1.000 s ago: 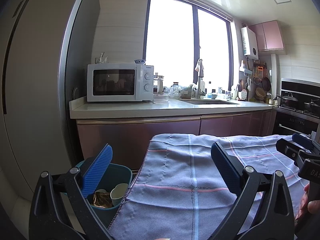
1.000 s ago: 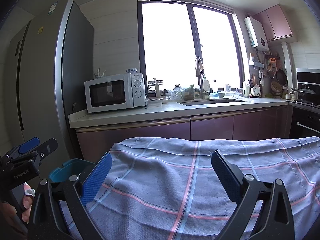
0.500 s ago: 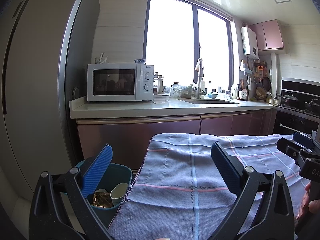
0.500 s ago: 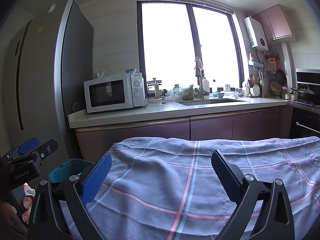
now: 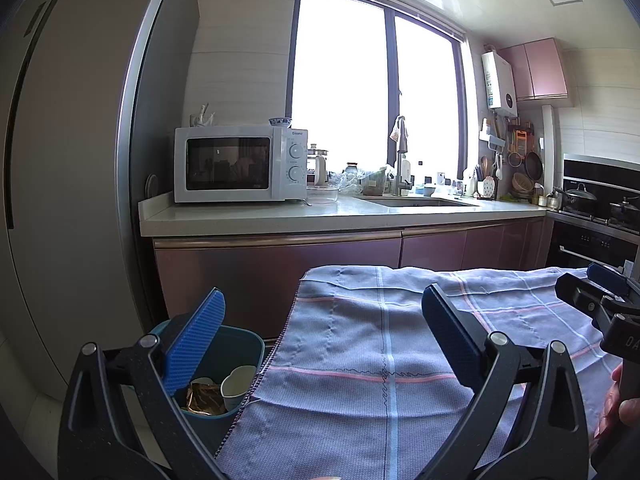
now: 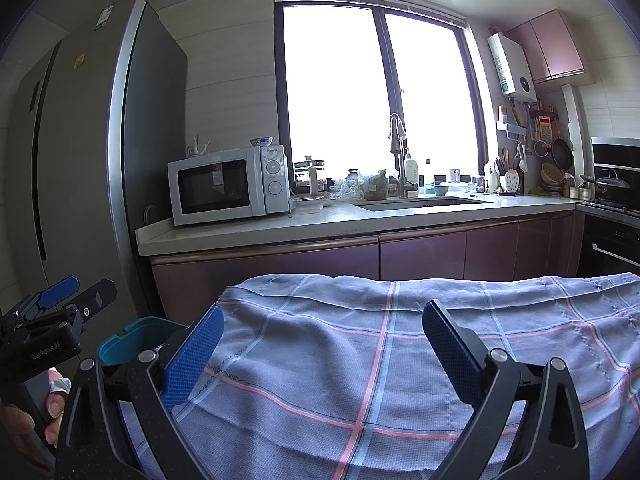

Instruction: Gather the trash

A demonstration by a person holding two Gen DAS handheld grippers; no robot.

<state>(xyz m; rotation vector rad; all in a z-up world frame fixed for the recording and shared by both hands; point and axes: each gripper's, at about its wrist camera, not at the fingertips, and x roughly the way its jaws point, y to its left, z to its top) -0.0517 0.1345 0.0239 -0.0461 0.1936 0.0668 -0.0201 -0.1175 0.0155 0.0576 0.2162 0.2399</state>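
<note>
While we hold both tongs level over it, the checked cloth (image 5: 384,344) covering the tabletop serves as our landmark, a blue-grey weave crossed by pink and pale blue stripes. Largest of all, the grey refrigerator (image 5: 68,168) stands beyond the cloth's left end. Behind the cloth's far edge runs the kitchen counter (image 5: 320,216) with mauve cabinet fronts, carrying a white microwave (image 5: 240,165) above the cloth's left part and a sink with a tall faucet (image 5: 399,160) further right. A black oven (image 6: 612,248) sits past the cloth's right end.

Just beside the cloth's left edge, lower than it, we see the teal trash bin (image 5: 244,340). Inside it lie a crumpled paper cup (image 5: 236,384) and a gold-brown foil wrapper (image 5: 204,398), touching each other.

Our left tongs (image 5: 322,328) hang above the cloth's left edge, spread wide and empty, the left blue pad over the bin and the right one over the cloth. Our right tongs (image 6: 320,344) hover over the middle of the cloth, likewise spread wide with nothing between the pads. A hand (image 6: 28,420) grips the left handle off the cloth's left end.
</note>
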